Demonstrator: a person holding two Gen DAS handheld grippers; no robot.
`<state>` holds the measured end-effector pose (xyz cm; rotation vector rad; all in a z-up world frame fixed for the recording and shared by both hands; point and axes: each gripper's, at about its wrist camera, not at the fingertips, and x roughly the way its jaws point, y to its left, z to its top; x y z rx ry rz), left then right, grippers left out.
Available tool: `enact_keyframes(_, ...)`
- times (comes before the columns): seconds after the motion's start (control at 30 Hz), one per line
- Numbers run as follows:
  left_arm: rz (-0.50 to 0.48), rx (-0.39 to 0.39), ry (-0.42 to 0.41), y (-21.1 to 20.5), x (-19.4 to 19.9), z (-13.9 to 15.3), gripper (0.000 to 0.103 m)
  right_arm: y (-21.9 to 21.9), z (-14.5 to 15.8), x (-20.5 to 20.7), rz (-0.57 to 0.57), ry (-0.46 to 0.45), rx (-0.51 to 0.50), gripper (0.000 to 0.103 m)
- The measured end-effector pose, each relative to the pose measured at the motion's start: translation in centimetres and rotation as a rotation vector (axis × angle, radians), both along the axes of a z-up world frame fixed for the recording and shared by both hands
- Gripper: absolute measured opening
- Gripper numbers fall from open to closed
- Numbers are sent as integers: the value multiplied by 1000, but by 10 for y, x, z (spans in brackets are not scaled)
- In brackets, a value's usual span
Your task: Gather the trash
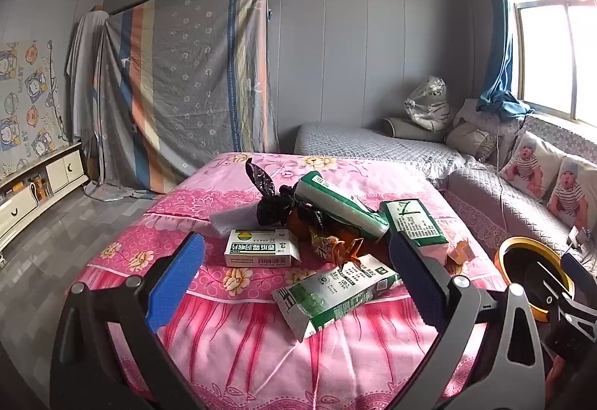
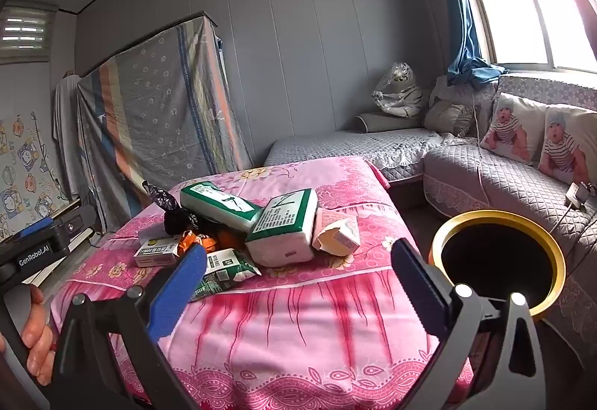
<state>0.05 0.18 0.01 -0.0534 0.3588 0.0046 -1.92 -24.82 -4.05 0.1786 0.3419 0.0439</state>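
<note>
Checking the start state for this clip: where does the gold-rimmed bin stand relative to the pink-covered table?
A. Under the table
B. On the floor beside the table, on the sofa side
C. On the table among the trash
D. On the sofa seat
B: the bin stands lower than the tabletop, in the gap between the table and the sofa, with no trash visible inside it.

tissue packs (image 2: 261, 219): green-white, three, piled mid-table, one near front edge
black bag (image 1: 270, 202): knotted, behind pile
medicine box (image 1: 257, 247): flat, left
bin (image 2: 498, 257): gold-rimmed, beside right edge
</note>
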Motion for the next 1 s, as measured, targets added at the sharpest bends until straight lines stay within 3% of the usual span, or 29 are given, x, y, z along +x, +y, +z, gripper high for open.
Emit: enact_keyframes(1.0,-10,13,-24,-2,-3,-1,95,0,-4,0,0,5,7,95)
